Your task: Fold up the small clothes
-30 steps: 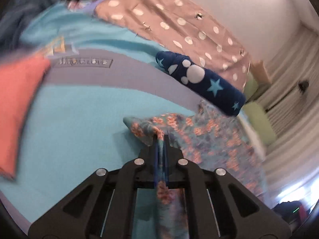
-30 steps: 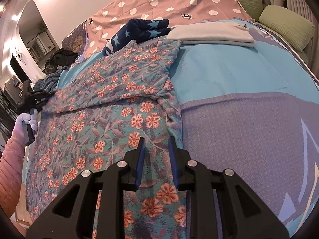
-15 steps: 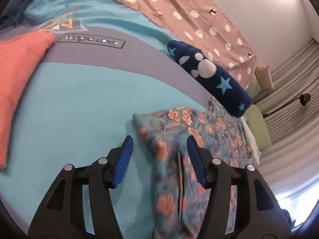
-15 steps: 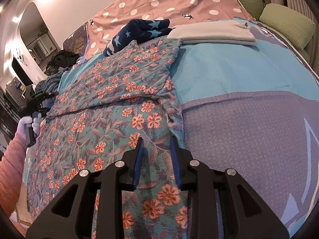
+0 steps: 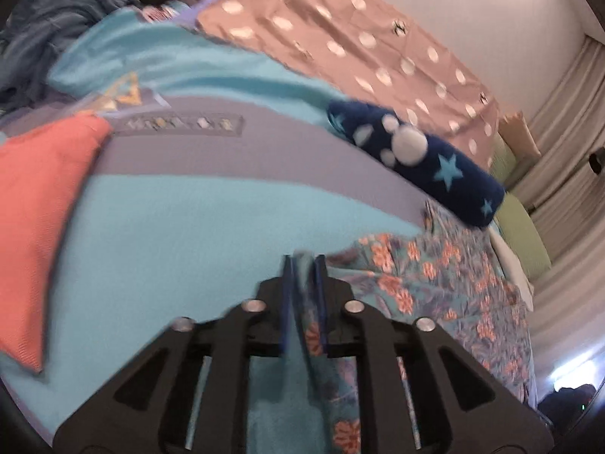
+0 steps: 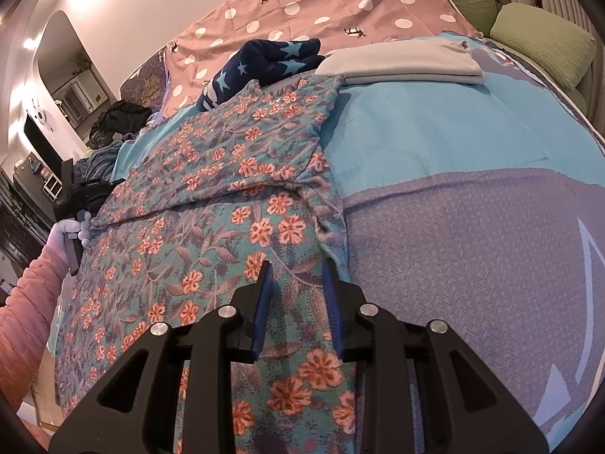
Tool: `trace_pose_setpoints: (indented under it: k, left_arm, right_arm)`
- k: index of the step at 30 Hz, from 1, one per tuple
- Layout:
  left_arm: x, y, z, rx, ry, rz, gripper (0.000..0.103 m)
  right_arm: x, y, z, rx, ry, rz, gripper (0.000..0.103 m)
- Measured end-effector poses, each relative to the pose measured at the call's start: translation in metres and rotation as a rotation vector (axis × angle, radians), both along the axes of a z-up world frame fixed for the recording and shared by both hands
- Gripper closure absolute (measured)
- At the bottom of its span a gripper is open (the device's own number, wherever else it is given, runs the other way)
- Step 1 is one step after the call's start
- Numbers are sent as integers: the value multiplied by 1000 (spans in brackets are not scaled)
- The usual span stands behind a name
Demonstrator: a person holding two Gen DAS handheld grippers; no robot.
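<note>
A teal floral garment (image 6: 211, 204) with orange flowers lies spread on the bed, its top part folded over. In the left wrist view the garment (image 5: 435, 280) runs to the right, and my left gripper (image 5: 302, 261) is shut on its edge, with cloth pinched between the blue pads. My right gripper (image 6: 297, 268) hovers over the garment's near right edge, its jaws a little apart with cloth beneath them. The left gripper also shows in the right wrist view (image 6: 81, 204), held by a gloved hand.
A navy star blanket (image 5: 416, 162) lies rolled behind the garment. A folded grey cloth (image 6: 401, 64) lies at the back, and a coral garment (image 5: 34, 208) lies at the left. A pink dotted sheet (image 5: 359, 49) and green pillows (image 6: 540, 41) lie beyond.
My left gripper let go of the garment and opened wide, then closed again on its edge. My right gripper stayed over the near edge and opened slightly.
</note>
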State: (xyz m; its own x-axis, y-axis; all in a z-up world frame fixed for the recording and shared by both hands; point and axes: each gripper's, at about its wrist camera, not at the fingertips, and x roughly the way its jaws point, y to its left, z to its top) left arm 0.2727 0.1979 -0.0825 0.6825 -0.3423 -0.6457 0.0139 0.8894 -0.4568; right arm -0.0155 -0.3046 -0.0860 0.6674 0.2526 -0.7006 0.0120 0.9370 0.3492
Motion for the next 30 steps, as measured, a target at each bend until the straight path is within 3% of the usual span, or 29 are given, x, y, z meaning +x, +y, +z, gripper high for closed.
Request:
trace_pose_setpoints:
  k: [4,8,14,18,23,30]
  left_arm:
    - [-17,13,20,15,-42,8,65]
    - [-55,16,30,-1,-55,-44,41]
    - [-139,6,17,15,-65,-102,23]
    - [-191,3,7,4,-45,-152,23]
    - [-250,-7,6,35,-44,-249,23]
    - [-301,-12,-6,60,-2,-315,26]
  right_arm:
    - [0,0,0,-3,1,1,75]
    - [0,0,0,6,-1,0,75]
    - [-1,3,3,-22,-4,3,73]
    - [-4,9,10,-64,-20,13,67]
    - [-21,1,25,-46,-60,4,66]
    - [-66,-19,37,-39,-74,-19,66]
